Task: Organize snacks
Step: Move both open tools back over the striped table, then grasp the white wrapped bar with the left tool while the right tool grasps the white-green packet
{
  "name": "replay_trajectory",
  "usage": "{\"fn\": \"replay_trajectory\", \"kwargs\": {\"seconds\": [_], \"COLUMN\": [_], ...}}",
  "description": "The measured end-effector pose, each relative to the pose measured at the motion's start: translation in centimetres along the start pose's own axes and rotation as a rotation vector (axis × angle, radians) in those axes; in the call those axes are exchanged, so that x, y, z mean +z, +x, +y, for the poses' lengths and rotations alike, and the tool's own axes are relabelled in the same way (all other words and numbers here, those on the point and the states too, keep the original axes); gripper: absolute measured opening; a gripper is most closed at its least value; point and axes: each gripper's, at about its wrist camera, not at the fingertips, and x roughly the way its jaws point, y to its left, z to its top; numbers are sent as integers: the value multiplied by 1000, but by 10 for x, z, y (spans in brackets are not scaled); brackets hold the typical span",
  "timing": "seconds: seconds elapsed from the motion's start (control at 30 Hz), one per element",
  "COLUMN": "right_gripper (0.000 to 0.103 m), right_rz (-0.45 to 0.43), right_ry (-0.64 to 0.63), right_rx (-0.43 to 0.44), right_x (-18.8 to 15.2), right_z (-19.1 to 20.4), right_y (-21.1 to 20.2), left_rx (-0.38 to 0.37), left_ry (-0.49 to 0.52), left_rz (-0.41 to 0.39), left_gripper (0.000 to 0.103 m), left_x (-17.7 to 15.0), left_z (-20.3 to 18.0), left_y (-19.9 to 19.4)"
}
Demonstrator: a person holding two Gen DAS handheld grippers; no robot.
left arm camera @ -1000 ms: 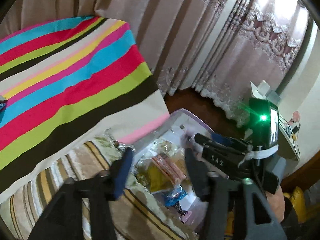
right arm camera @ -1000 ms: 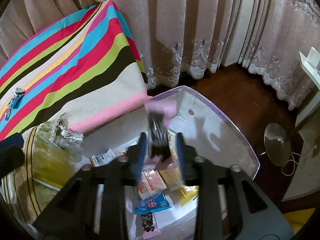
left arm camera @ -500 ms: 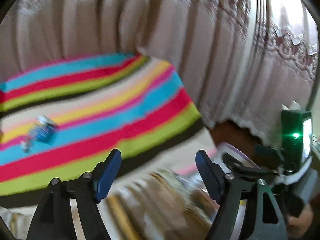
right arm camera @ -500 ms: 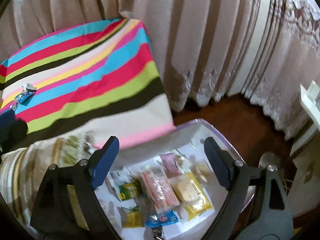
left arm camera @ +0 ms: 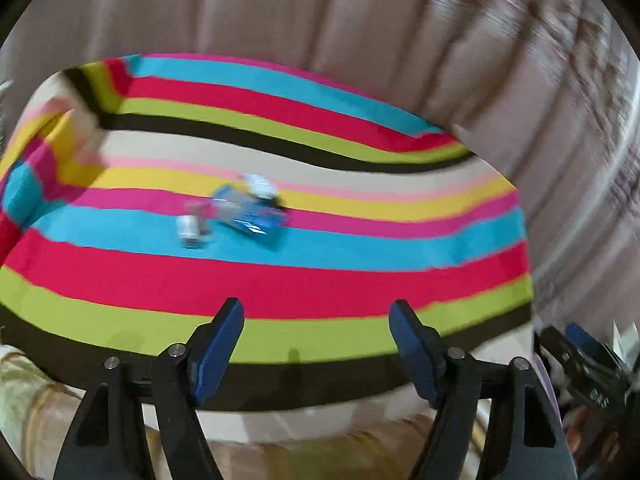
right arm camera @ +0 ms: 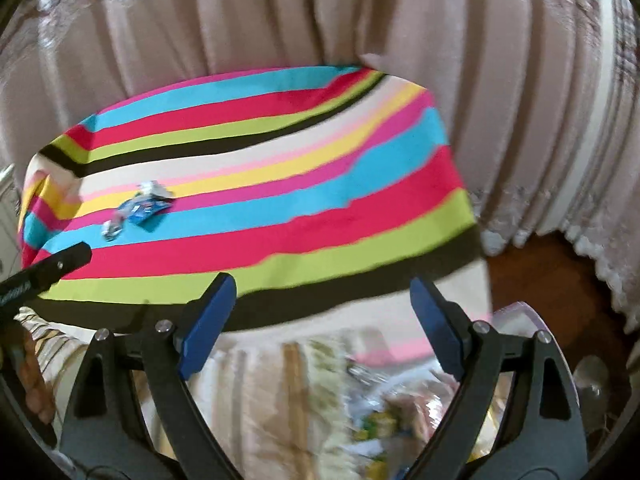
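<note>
Snacks mostly binned already: several packets (right arm camera: pixel 384 420) lying blurred in clear bin (right arm camera: pixel 516 312), near right. Left to collect: blue packet (left arm camera: pixel 250 216) and small wrappers (left arm camera: pixel 188 230) far left on striped cloth (left arm camera: pixel 320 280). Left gripper (left arm camera: pixel 316 344) and right gripper (right arm camera: pixel 322 320) both empty, jaws spread apart.

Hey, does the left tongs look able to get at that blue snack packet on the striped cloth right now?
Probably yes. The left tongs are open and empty, and only bare striped cloth lies between them and the blue snack packet. Nothing blocks the way, though the packet is some way ahead.
</note>
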Motion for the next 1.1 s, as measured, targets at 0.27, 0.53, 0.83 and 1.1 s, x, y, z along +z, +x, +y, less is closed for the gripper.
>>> {"fn": "replay_trajectory", "kwargs": {"seconds": [0.27,0.53,0.83,1.1], "right_gripper": [90,90,90,90], "right_rz": [30,13,22,64], "right_ry": [-69,-74,-99,-104], "right_rx": [105,153,178,210], "right_x": [23,53,79,93], "right_z": [55,92,131,157], "right_y": [31,67,117,163], "left_rx": [35,70,120,125], "left_ry": [-157,-201,-176,-207], "left_rz": [17,56,137,135], "left_gripper": [47,37,25,16], "left_x": [25,48,56,56], "left_z": [74,108,117,132], "left_y": [32,77,123,133]}}
